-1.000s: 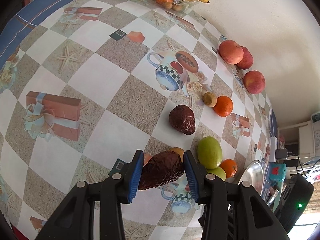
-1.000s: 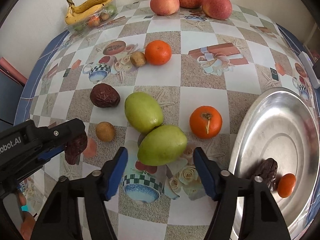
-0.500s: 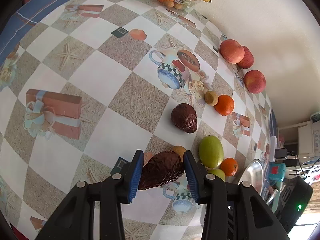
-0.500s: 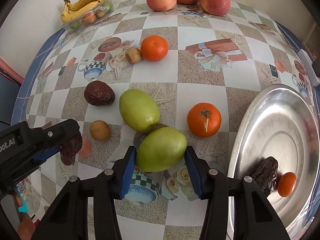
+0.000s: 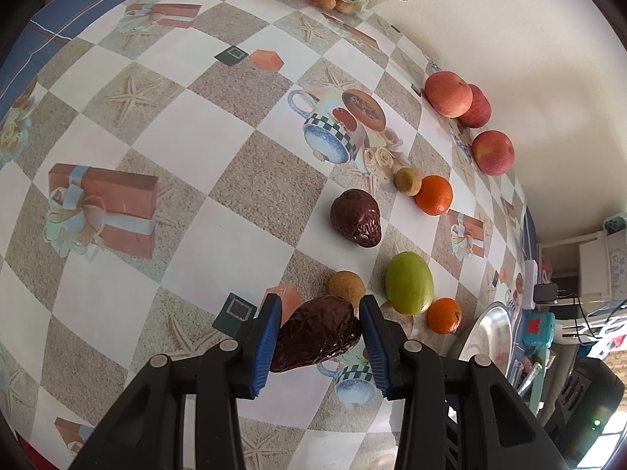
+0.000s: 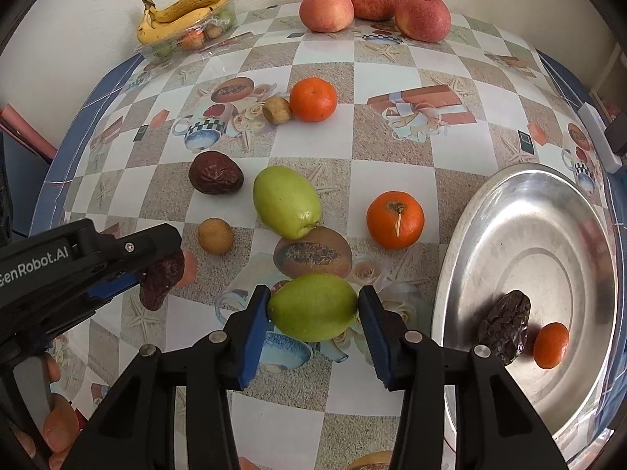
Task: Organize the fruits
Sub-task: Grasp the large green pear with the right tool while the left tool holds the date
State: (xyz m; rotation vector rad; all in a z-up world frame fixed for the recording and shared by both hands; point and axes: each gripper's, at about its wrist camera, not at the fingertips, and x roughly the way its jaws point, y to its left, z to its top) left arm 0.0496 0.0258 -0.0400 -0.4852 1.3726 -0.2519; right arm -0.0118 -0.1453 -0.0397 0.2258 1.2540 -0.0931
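My left gripper point(image 5: 320, 335) is shut on a dark wrinkled date point(image 5: 317, 333) and holds it above the table; it also shows at the left of the right wrist view point(image 6: 156, 274). My right gripper point(image 6: 313, 309) is shut on a green fruit point(image 6: 312, 307), lifted off the tablecloth. A steel plate point(image 6: 548, 235) at the right holds another date point(image 6: 505, 327) and a small orange point(image 6: 551, 344). On the table lie a second green fruit point(image 6: 287, 200), a dark date point(image 6: 215, 178), two oranges point(image 6: 395, 220) point(image 6: 313, 99) and two small brown fruits point(image 6: 214, 235) point(image 6: 277, 110).
Three red apples point(image 6: 374, 9) sit along the far wall. A clear tray with bananas point(image 6: 184, 11) and small fruits stands at the far left corner. The plate also shows in the left wrist view point(image 5: 490, 337), with clutter beyond the table's right edge.
My right gripper closed on the near green fruit and lifted it off the table, away from the other green fruit. My left gripper keeps holding its date, shifted slightly.
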